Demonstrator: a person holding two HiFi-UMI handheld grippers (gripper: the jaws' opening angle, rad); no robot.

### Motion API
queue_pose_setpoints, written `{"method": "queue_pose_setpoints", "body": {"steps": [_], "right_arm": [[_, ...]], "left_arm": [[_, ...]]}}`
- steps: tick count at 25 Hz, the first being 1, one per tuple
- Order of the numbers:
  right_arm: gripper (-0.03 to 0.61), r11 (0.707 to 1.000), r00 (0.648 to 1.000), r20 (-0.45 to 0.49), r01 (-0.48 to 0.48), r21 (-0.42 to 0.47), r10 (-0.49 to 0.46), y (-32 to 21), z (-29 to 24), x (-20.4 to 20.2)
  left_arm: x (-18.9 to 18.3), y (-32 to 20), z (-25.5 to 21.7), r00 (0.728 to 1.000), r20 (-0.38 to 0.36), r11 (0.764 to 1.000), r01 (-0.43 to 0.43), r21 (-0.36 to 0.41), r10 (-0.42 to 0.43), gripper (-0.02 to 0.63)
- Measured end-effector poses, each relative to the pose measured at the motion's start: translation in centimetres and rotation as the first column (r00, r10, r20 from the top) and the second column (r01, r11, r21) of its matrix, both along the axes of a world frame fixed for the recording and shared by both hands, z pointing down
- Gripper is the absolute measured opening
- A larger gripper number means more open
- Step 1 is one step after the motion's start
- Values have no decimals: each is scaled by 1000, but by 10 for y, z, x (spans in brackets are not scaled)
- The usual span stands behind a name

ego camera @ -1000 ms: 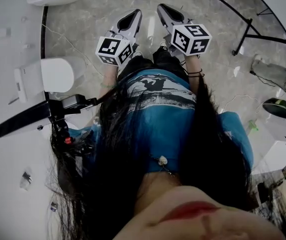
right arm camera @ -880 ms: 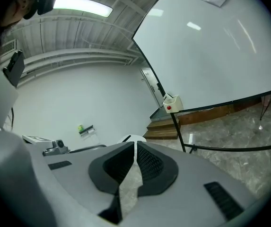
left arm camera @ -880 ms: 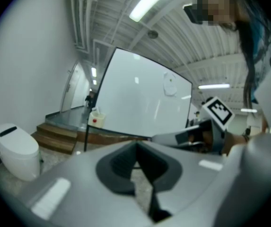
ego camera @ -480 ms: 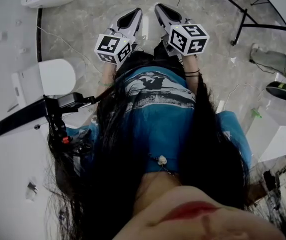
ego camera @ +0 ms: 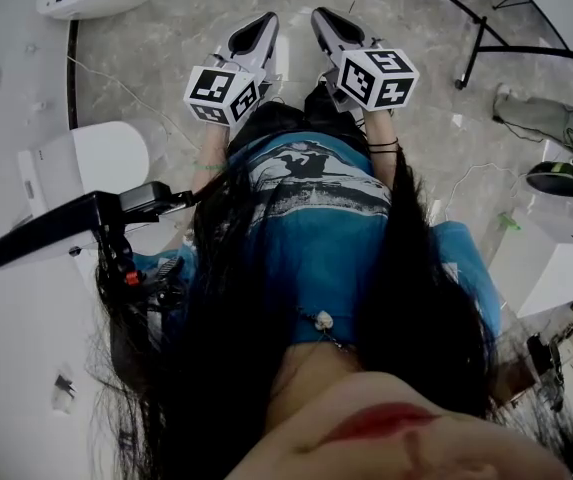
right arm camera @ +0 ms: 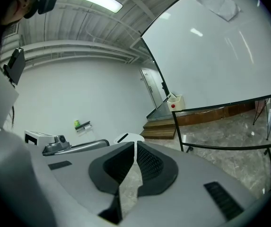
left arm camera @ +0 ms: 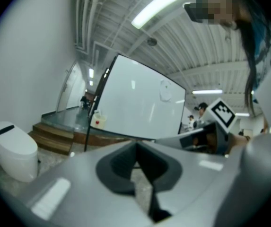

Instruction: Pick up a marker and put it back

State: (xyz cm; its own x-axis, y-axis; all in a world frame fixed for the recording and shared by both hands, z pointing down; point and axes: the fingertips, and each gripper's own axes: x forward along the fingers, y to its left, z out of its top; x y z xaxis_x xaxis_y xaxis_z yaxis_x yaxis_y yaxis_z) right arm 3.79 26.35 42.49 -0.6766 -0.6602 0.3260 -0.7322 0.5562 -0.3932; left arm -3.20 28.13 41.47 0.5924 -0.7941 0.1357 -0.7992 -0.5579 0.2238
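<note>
A: Marker – where is it to be found?

B: It cannot be made out with certainty. A small green and dark item [right arm camera: 82,125] is seen on a little ledge on the white wall [right arm camera: 78,89] in the right gripper view, but it is too small to be called a marker.

A: How are the jaws of the left gripper [ego camera: 256,30] set?

B: In the left gripper view they are seen brought together at the tips, with nothing clamped between them. Only pale floor is seen through the narrow gap lower down.

A: And the right gripper [ego camera: 334,26]?

B: It is closed the same way. Its ribbed pads [right arm camera: 147,162] are seen meeting at the tips, and nothing is gripped.

A: Where are the two grippers held?

B: In the head view they are held side by side, close together, in front of the blue shirt [ego camera: 316,218] and above the marbled floor [ego camera: 166,58]. A large whiteboard [left arm camera: 135,103] on a dark frame is seen ahead of them, and a white rounded unit [left arm camera: 12,150] is seen standing on the floor to the left.
</note>
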Motion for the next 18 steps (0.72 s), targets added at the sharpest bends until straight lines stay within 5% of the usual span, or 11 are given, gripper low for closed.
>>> {"method": "queue_pose_setpoints", "body": {"steps": [18], "right_arm": [[26,1000,1000,-12,-4,8,4,0,-5,10]], "left_arm": [[12,-3,-7,1000,-5,1000,-12,13,13,0]]}}
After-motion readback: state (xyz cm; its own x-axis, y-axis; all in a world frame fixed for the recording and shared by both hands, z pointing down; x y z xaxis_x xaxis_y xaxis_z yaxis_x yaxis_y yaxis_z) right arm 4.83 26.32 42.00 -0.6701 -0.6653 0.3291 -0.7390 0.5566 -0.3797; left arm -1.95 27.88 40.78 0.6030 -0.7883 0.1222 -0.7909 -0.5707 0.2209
